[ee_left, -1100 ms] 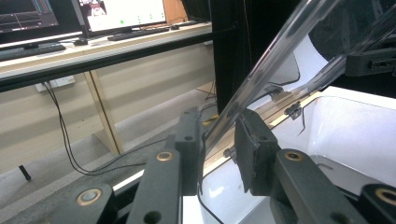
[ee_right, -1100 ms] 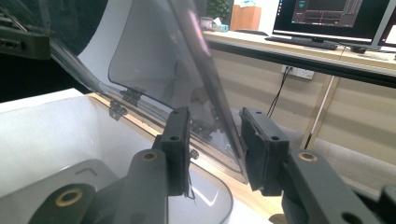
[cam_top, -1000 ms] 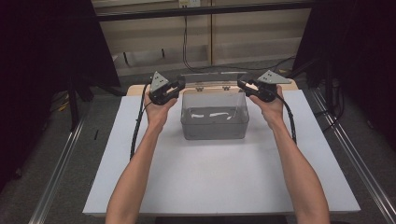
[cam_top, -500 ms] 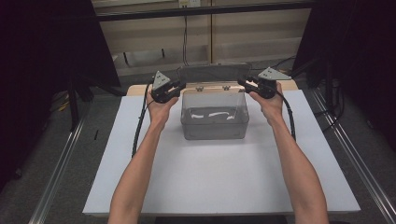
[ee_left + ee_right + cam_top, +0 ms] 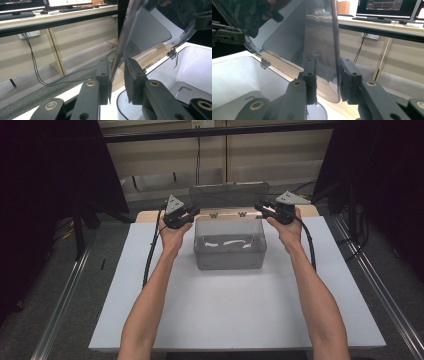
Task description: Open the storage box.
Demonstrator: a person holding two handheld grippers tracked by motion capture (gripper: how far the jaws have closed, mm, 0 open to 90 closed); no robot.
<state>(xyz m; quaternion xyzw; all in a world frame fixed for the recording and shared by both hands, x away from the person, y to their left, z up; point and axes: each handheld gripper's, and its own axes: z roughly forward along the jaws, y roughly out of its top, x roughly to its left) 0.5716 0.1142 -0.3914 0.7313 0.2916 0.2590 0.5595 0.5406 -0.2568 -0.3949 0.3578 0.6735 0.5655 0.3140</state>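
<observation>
A clear plastic box (image 5: 229,244) sits toward the far end of the white tabletop (image 5: 235,315), its smoky see-through lid (image 5: 228,195) hinged up at the back and standing nearly upright. Behind it run pale wooden benches with monitors and dangling cables. The left gripper (image 5: 186,215) pinches the lid's left edge. The right gripper (image 5: 265,210) has that lid's right edge between its jaws, which have just been closing.
</observation>
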